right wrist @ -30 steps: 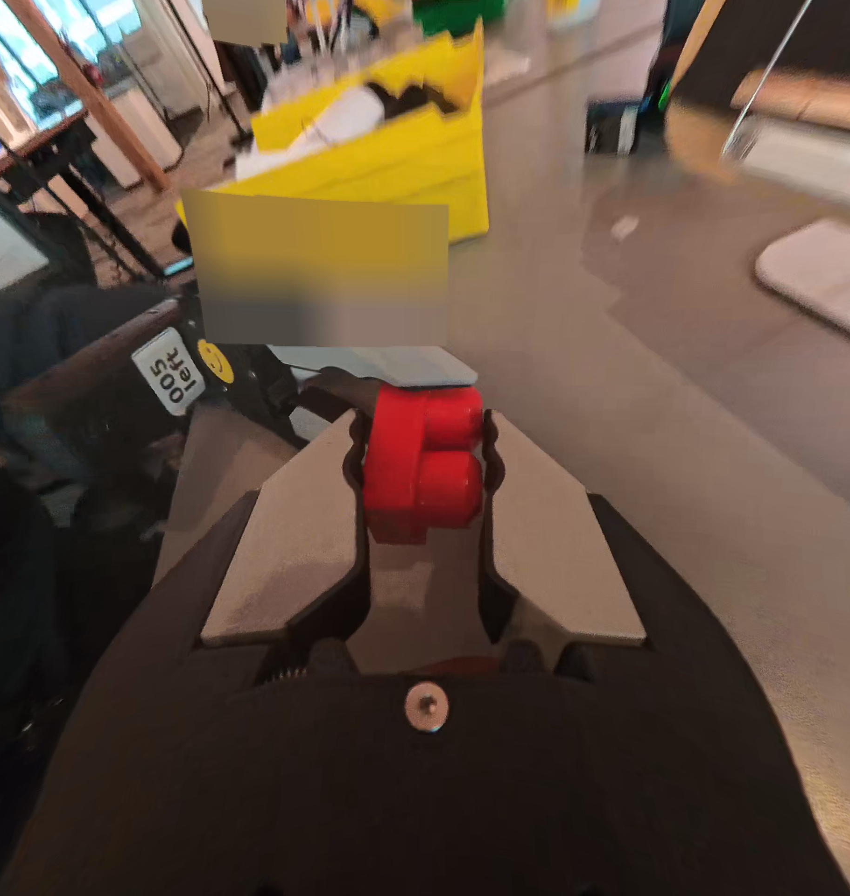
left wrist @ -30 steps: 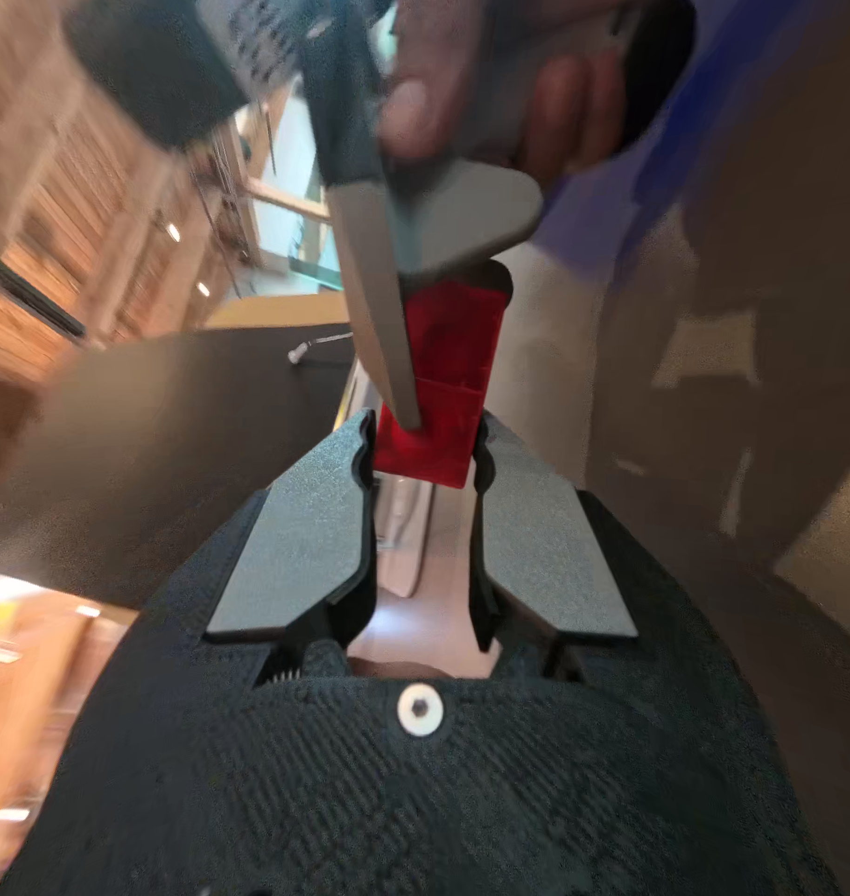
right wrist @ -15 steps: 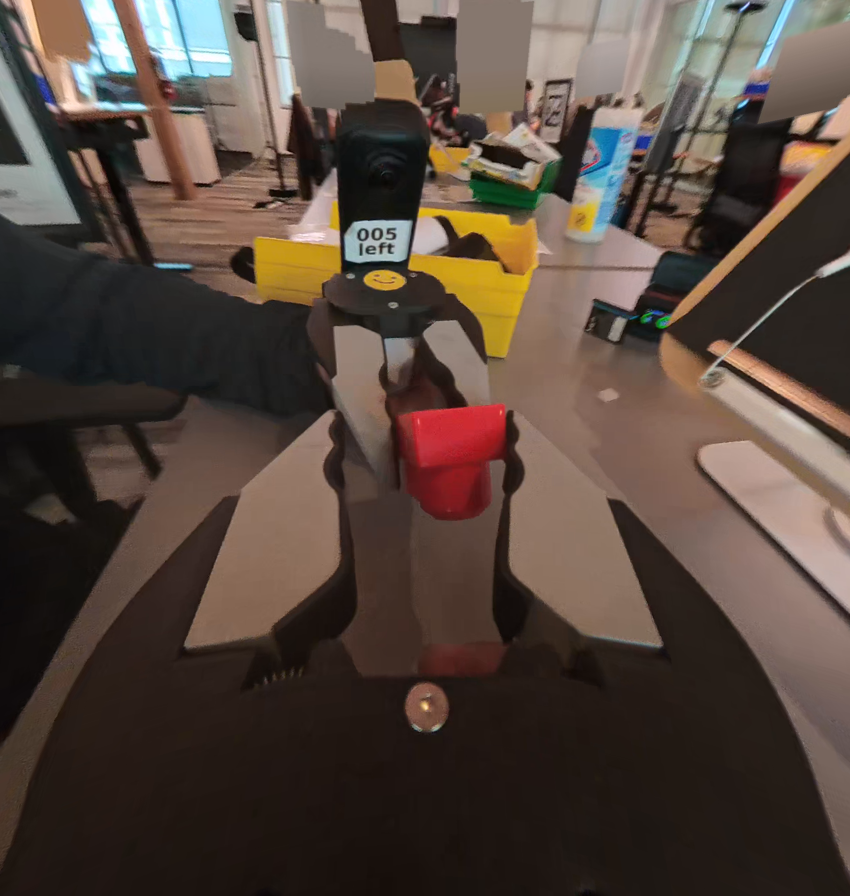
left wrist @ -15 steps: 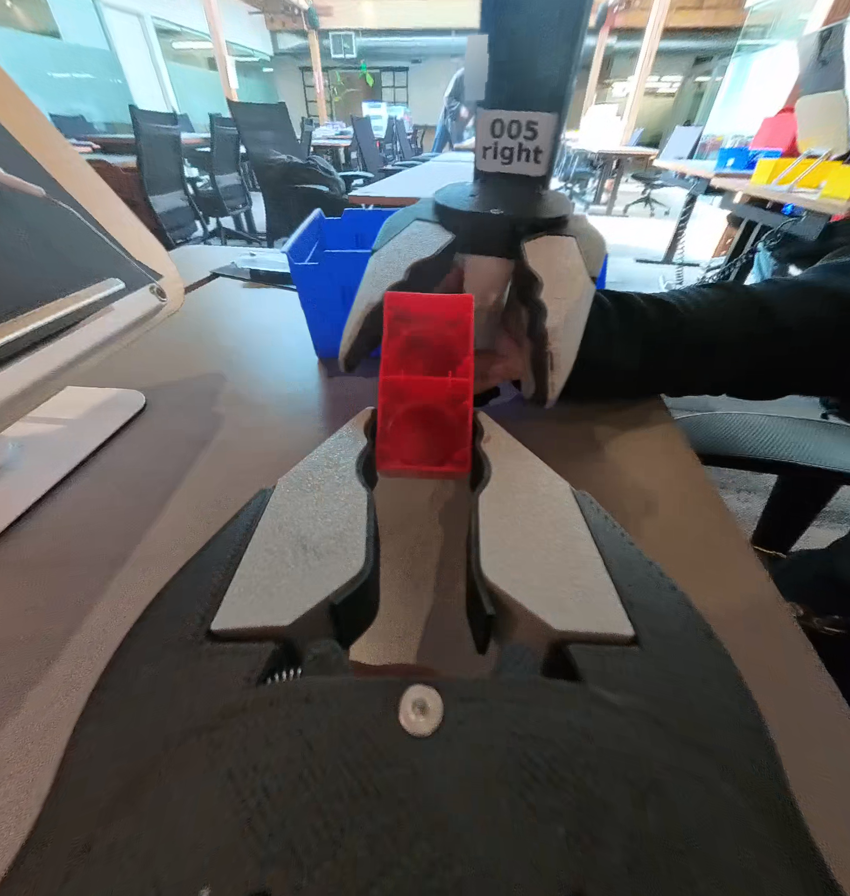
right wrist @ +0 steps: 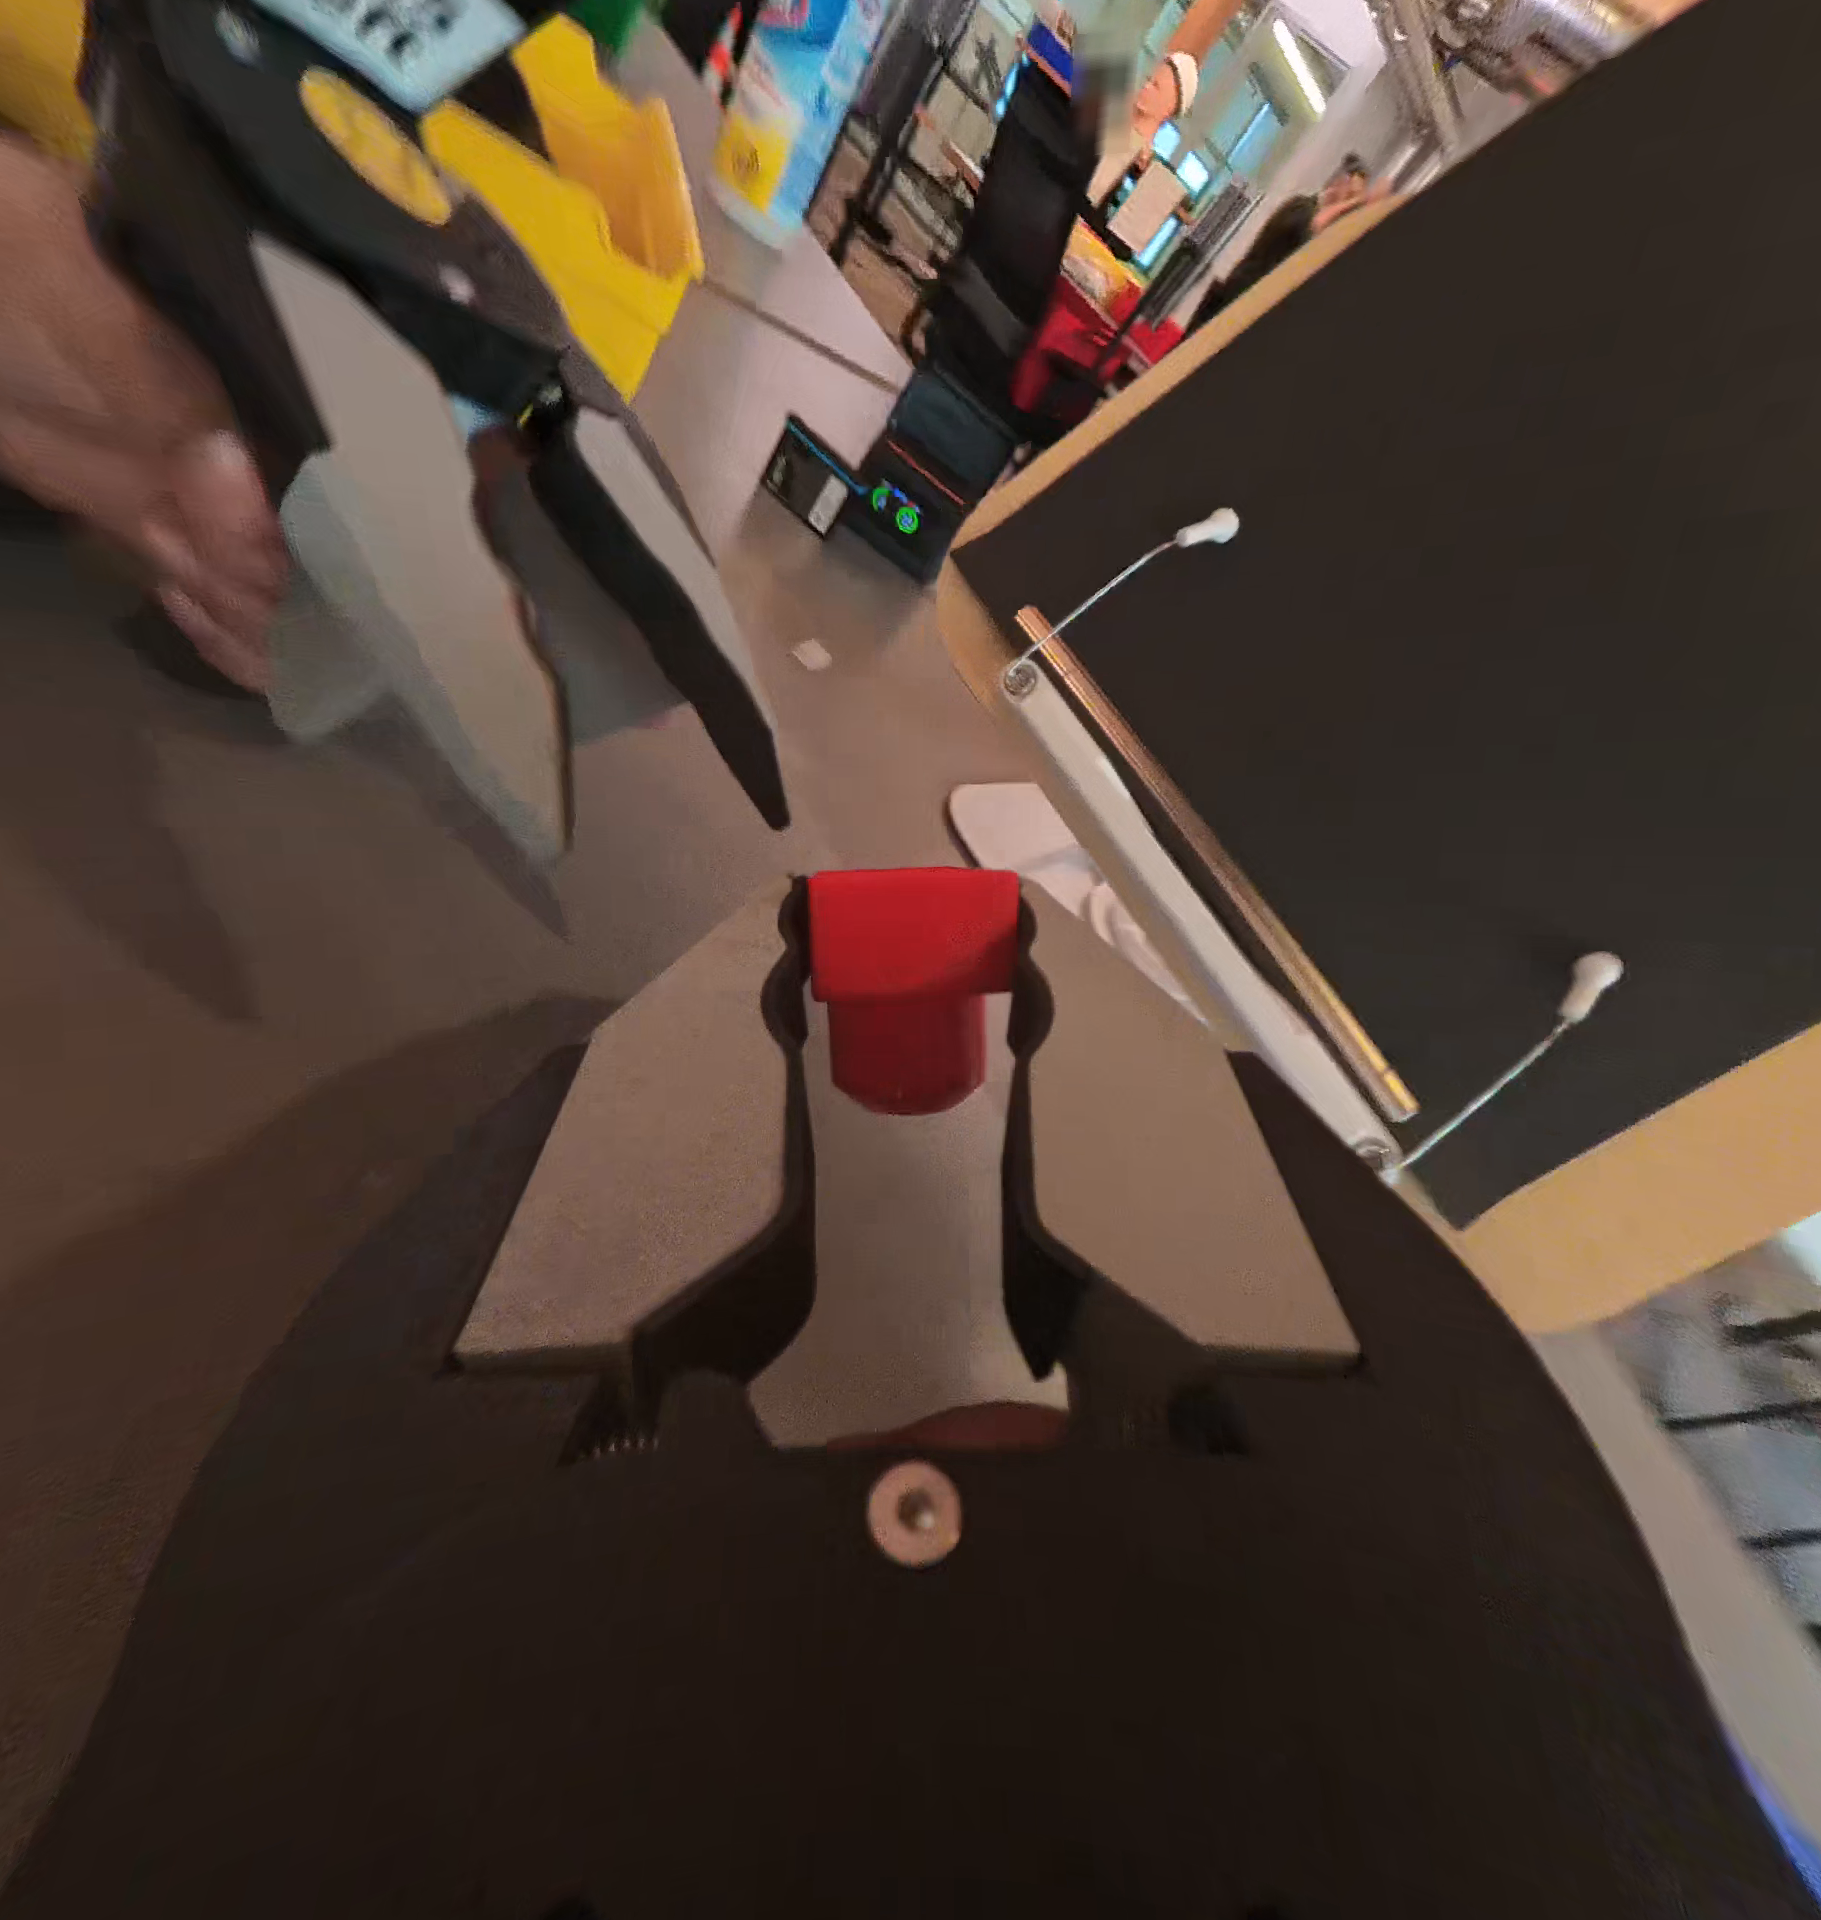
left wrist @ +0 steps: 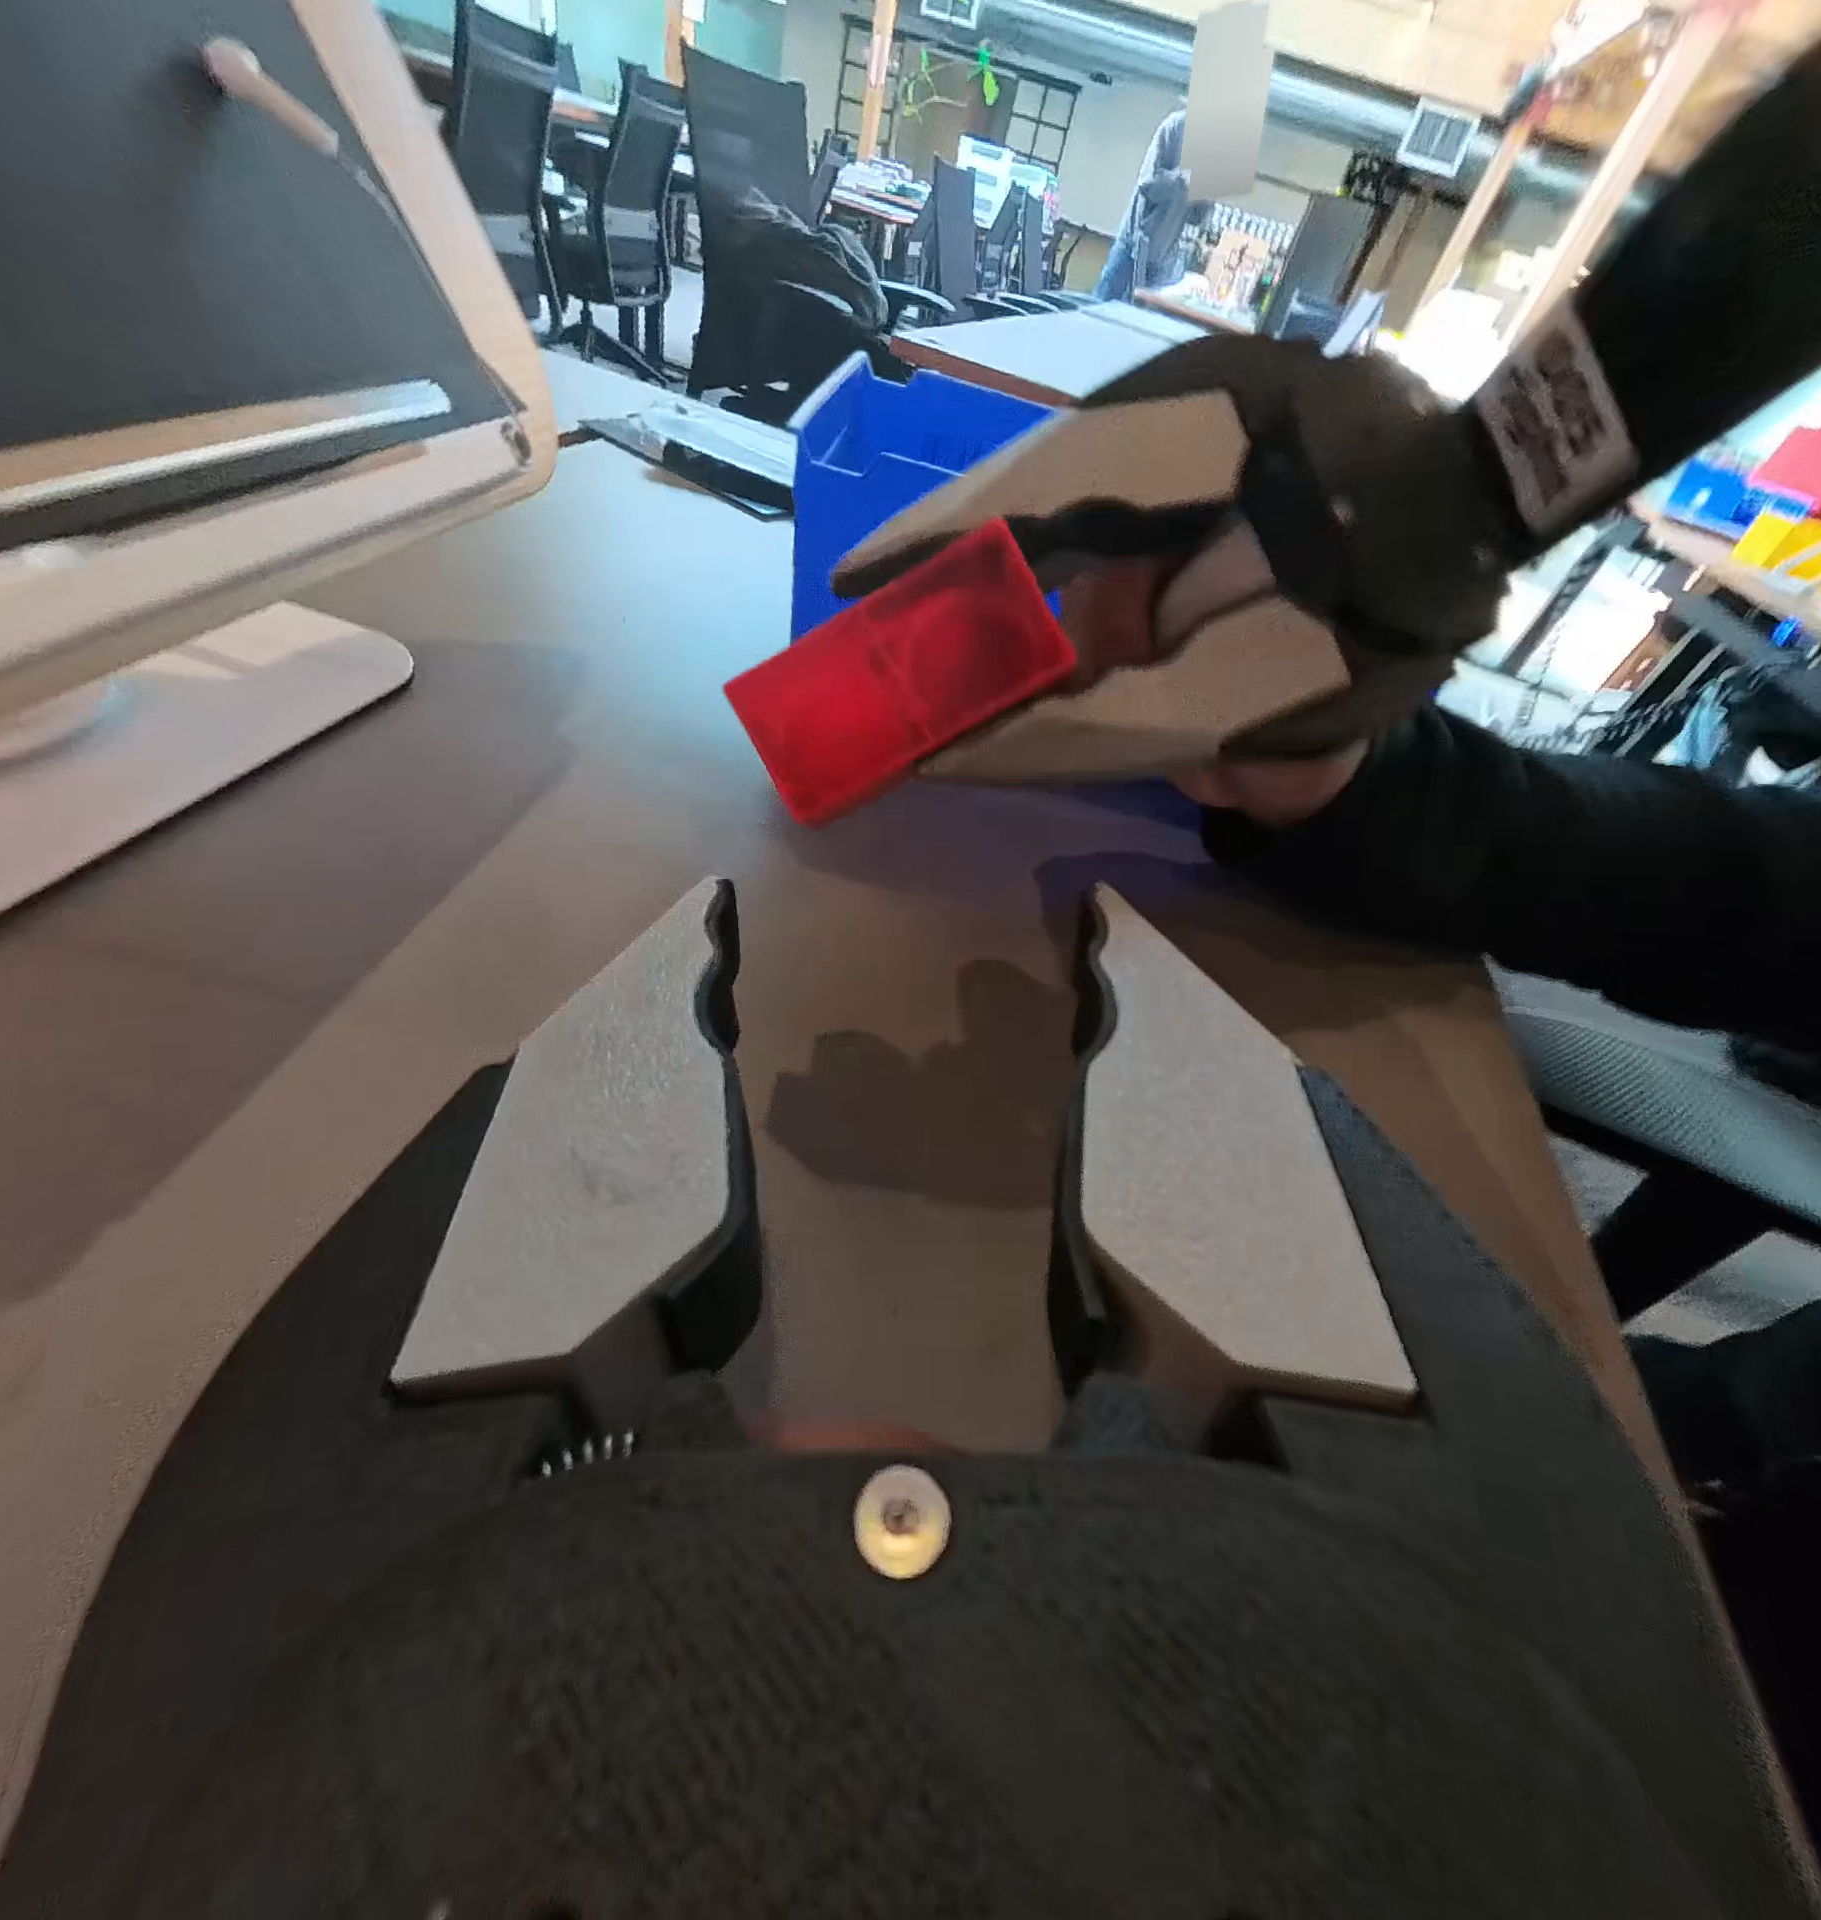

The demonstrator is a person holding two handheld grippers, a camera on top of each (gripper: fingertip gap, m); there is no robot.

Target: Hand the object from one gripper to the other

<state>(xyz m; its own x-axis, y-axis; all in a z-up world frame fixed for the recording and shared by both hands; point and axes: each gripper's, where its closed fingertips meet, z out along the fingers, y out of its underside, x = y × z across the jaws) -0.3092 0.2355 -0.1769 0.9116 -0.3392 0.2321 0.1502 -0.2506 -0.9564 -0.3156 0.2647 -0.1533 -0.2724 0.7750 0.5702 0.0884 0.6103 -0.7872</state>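
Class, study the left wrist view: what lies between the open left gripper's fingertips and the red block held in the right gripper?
Nothing. In the left wrist view only bare table shows between the left gripper and the red block, which the right gripper holds.

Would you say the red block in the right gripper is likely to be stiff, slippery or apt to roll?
The red block probably is stiff: its edges stay straight under the right gripper. Its glossy faces may slip. Flat sides suggest it would rest rather than roll.

Open-plan office: desks, swivel chairs (left wrist: 625,208), monitor (left wrist: 158,312).
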